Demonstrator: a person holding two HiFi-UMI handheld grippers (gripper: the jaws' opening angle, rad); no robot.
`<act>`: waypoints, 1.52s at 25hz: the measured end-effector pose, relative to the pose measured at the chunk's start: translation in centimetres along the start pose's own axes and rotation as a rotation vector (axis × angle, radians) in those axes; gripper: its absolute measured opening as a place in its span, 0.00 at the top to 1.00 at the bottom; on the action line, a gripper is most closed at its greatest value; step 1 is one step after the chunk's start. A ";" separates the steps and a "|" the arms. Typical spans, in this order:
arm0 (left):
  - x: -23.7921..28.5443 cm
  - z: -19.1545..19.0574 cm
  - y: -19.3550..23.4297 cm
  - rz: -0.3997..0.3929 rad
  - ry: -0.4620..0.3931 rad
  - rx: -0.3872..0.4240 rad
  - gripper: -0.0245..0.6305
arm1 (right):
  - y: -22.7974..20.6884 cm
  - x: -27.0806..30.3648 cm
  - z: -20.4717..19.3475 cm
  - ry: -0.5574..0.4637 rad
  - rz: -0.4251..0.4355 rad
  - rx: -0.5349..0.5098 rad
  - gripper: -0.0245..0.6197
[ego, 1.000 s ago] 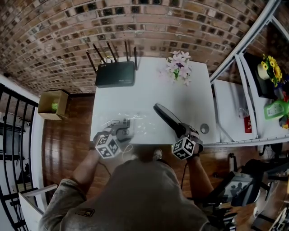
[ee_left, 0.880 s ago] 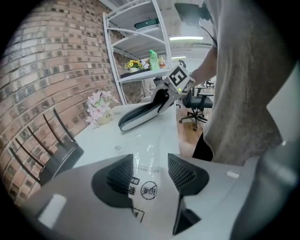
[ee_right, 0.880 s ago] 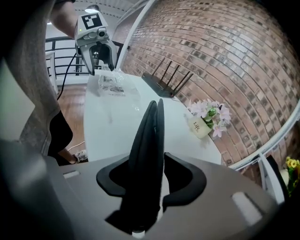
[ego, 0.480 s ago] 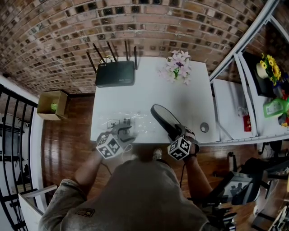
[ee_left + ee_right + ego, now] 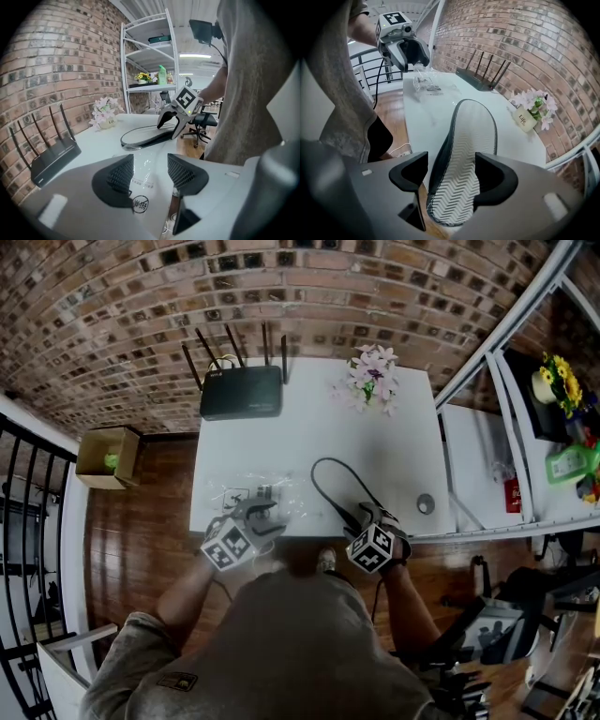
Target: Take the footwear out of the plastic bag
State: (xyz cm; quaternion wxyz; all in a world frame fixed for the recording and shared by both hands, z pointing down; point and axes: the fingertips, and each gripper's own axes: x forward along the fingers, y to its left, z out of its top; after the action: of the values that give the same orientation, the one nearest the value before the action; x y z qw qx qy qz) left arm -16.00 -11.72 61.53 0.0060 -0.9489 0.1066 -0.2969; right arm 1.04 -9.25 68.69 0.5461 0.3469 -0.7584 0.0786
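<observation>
On the table (image 5: 309, 432), seen from the head view, the slipper (image 5: 339, 488) lies right of centre with its pale sole turned up. The right tool (image 5: 364, 519) stands at its near end. The clear plastic bag (image 5: 246, 495) lies flat well apart to the left, under the left tool (image 5: 261, 517). A second earlier the slipper showed as a dark, narrow shape tilted on its edge in the right tool. Now it is laid flat, and the right tool has dropped a little nearer the table's near edge.

From the left gripper view, the left tool (image 5: 150, 171) has its jaws well apart. The bag's printed film (image 5: 139, 180) is spread on the table between and below them, and neither pad presses it. Beyond, the right tool (image 5: 174, 123) straddles the near end of the slipper (image 5: 145, 137).

From the right gripper view, the right tool (image 5: 451, 176) has just been opening its jaws and they now stand at their widest. The zigzag sole of the slipper (image 5: 464, 150) lies between them, let go rather than clamped. The empty-looking bag (image 5: 426, 84) sits far off beside the left tool (image 5: 407, 52).

I judge the slipper to be out of the bag and set down, so the task looks all but done.
</observation>
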 end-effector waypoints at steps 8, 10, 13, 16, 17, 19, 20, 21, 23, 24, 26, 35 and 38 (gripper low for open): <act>-0.7 1.4 -0.2 0.003 -0.117 -0.113 0.65 | -0.3 -2.0 1.7 -0.088 -0.040 0.107 0.53; -0.9 2.0 -0.3 -0.003 -0.159 -0.154 0.67 | -0.5 -3.0 2.5 -0.139 -0.055 0.175 0.57; -1.2 2.4 -0.3 -0.007 -0.225 -0.235 0.74 | -0.5 -4.4 3.5 -0.215 -0.071 0.275 0.62; -1.4 3.0 -0.7 -0.011 -0.281 -0.320 0.80 | -0.4 -6.4 4.7 -0.306 -0.079 0.383 0.70; -1.6 3.2 -0.8 -0.006 -0.295 -0.335 0.83 | -0.4 -7.0 5.1 -0.342 -0.073 0.427 0.71; -1.9 3.7 -1.0 0.014 -0.317 -0.353 0.86 | -0.1 -7.8 5.8 -0.409 -0.041 0.507 0.75; -1.9 4.0 -1.1 0.025 -0.328 -0.360 0.89 | 0.1 -8.2 6.0 -0.440 -0.019 0.542 0.75; -2.0 4.4 -1.2 0.036 -0.340 -0.366 0.91 | 0.3 -8.6 6.2 -0.471 0.002 0.572 0.75; -2.0 5.0 -1.8 0.055 -0.361 -0.378 0.94 | 0.7 -9.5 6.5 -0.526 0.038 0.614 0.78; -2.0 5.3 -2.1 0.064 -0.367 -0.381 0.95 | 1.0 -10.0 6.6 -0.550 0.051 0.623 0.78; -1.9 6.0 -3.0 0.081 -0.379 -0.383 0.95 | 1.4 -11.1 6.7 -0.590 0.068 0.618 0.81; -1.4 10.5 -9.2 0.168 -0.441 -0.414 0.96 | 3.7 -18.0 5.3 -0.746 0.142 0.562 0.94; -1.4 11.7 -12.0 0.198 -0.458 -0.434 0.96 | 5.1 -19.8 3.7 -0.770 0.168 0.542 0.94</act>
State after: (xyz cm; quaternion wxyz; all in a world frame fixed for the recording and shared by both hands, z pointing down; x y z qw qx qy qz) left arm -8.15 -0.33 51.97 -0.1436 -0.9553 0.2548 -0.0444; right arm -1.72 1.39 51.04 0.1071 0.4183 -0.8832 0.1831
